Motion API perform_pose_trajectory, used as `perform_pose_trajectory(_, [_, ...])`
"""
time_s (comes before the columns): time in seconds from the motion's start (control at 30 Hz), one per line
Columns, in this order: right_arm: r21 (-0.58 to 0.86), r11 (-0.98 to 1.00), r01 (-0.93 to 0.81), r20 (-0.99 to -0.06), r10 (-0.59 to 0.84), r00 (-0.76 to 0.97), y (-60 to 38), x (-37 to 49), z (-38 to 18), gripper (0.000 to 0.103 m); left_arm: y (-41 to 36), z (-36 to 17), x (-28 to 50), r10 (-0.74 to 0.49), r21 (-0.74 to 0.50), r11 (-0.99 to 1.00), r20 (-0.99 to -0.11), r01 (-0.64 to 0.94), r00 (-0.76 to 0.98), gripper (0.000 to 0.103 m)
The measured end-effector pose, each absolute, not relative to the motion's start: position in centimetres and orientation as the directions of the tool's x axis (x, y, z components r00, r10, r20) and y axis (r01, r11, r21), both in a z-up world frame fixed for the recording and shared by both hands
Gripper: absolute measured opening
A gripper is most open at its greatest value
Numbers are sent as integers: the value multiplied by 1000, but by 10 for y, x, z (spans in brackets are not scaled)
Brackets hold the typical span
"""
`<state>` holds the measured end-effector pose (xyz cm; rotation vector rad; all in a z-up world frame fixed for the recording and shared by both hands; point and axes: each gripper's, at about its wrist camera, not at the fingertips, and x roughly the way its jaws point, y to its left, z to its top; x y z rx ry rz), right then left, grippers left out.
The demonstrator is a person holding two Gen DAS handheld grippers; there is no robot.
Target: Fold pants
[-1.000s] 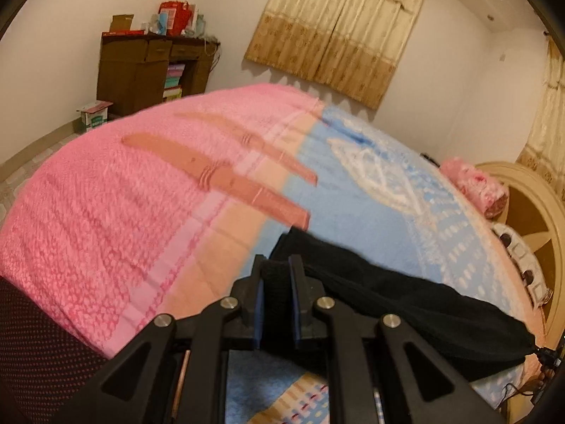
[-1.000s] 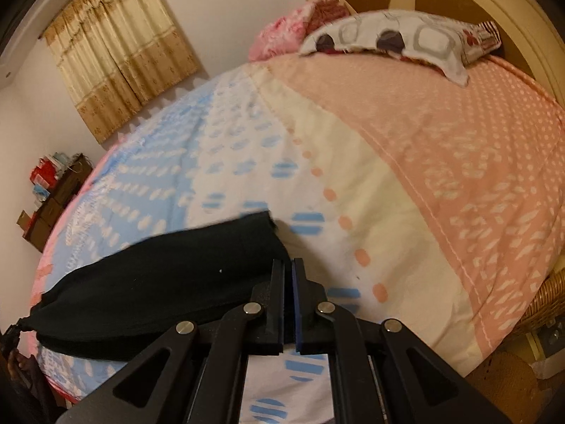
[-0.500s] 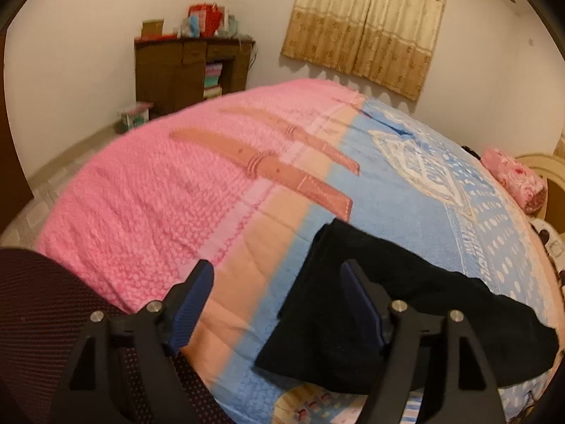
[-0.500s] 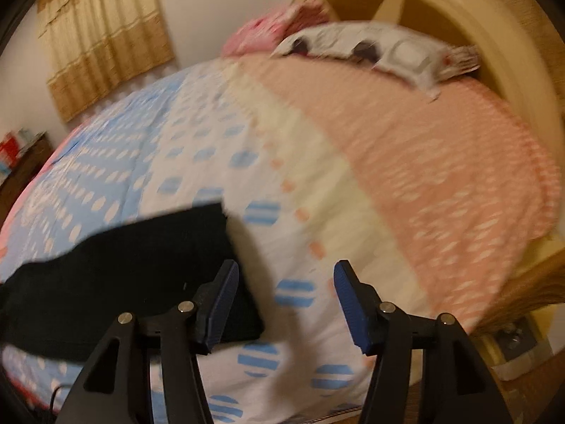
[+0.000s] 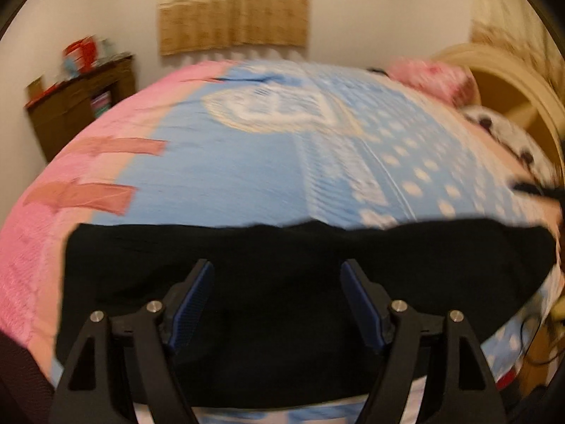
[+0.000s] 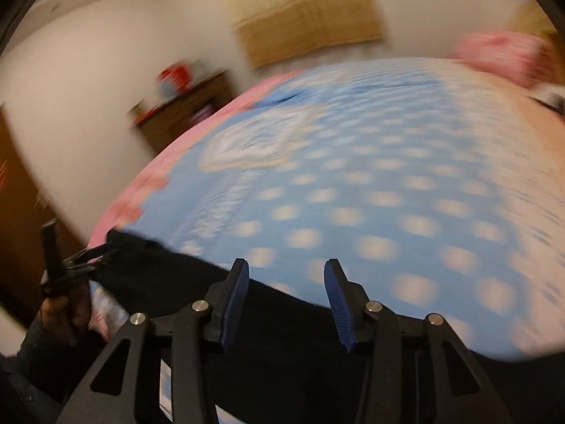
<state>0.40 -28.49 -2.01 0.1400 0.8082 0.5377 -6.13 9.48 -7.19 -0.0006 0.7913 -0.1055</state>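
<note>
Two grippers, left (image 5: 276, 295) and right (image 6: 286, 295), both spread wide, holding nothing. Black pants (image 5: 303, 282), folded into a long band, flat across blue dotted bedspread (image 5: 268, 169) near its front edge

Bed cover (image 5: 268, 162): we see blue with white dots, pink along its left side.
Curtain (image 5: 233, 7): we see it, tan, on the far wall.
Cabinet (image 5: 77, 102): dark wood, red items on top.
Pillows: we see a pink pillow (image 5: 434, 77) beside a spotted pillow (image 5: 501, 130), near the headboard (image 5: 512, 81).
</note>
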Motion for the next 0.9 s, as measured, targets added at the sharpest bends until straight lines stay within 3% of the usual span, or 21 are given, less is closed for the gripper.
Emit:
perform_pose_trajectory(0.2, [505,696,-510,-667,690,281,-191,64,-49,46,72,-95,-62,-137,-33,984,-760,172,635,77])
perform_pose_trajectory(0.53, [541,532,-652,-741,668,-70,-120,36,-72,46,73,-107,-60,-169,-61,980,-759,191,629,85])
perform_pose_trajectory(0.63, [519,527,-673,-758,648,-76,-113,28,-70,46,73,-108,-60,-174,-57,977,-761,203,625,85])
perform_pose_trajectory(0.8, [548,569,-614,-692,720,49,-116,61,-55,46,73,-109,-61,-175,-47,976,-758,215,628,86])
perform_pose_trajectory(0.9, [563,572,-597,-722,691,-19,-97,73,-74,46,72,-111,-61,-177,-40,973,-757,226,629,88])
